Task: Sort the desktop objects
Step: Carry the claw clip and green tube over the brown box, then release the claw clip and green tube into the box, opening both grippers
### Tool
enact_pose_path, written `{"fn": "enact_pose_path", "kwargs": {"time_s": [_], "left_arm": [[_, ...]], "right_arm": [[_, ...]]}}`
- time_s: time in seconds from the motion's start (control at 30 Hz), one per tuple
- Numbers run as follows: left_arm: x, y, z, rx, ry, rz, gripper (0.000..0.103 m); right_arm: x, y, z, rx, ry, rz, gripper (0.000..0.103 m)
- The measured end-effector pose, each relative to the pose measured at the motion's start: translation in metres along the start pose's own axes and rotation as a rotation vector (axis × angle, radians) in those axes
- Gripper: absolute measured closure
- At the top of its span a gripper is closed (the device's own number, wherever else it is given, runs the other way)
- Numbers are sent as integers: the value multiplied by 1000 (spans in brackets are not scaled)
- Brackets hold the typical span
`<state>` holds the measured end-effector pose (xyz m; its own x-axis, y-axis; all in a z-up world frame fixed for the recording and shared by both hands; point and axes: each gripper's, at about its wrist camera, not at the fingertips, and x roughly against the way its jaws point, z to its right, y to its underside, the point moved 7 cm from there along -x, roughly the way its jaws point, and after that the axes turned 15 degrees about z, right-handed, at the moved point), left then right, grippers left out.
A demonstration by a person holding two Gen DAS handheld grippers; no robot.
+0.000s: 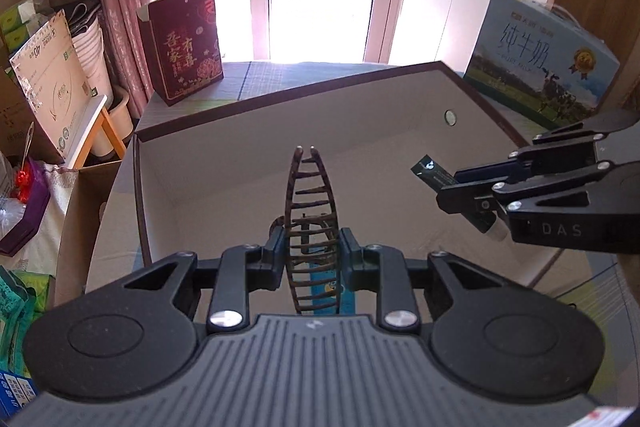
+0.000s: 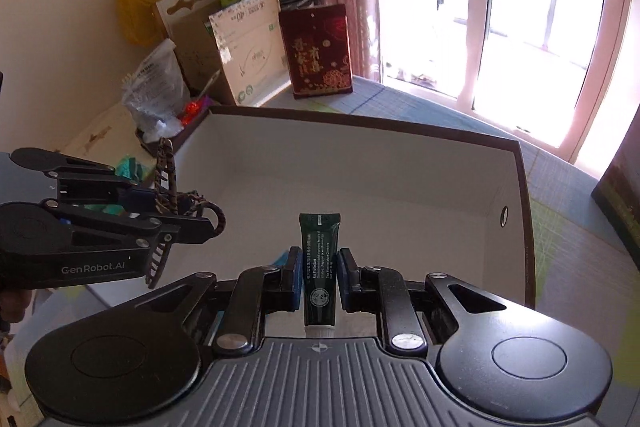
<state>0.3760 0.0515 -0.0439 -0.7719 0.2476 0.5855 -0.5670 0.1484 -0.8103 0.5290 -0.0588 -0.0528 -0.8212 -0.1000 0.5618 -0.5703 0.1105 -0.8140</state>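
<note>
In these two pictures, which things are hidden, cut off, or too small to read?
- Box floor near the grippers: hidden in both views by the gripper bodies.
- Hair claw clip, lower end: the left wrist view loses it behind the left gripper.
- Dark green tube: its cap is cut off by the right gripper body; its small print is too fine to read.
- Milk carton box: only a dark edge shows in the right wrist view.

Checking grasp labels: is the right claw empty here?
No, the right claw is shut on a dark green tube, held above the open box.
</note>
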Motion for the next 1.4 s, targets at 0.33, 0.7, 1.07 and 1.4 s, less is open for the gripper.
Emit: {"fn": "enact_pose_path", "kwargs": {"time_s": [0.33,0.7,1.07,1.4], "left_arm": [[-71,8,-17,3,-57,-124,80],[-111,17,-23,23,-91,-201,80],[-125,21,-30,7,-145,-262,36],[-126,34,-33,12,-151,-345,17]], "right_arm": [[-71,17,36,2,58,-187,88],[-93,20,47,21,71,-269,88],[-93,30,59,47,118,-303,38],[-85,29,62,98,140,-347,16]]}}
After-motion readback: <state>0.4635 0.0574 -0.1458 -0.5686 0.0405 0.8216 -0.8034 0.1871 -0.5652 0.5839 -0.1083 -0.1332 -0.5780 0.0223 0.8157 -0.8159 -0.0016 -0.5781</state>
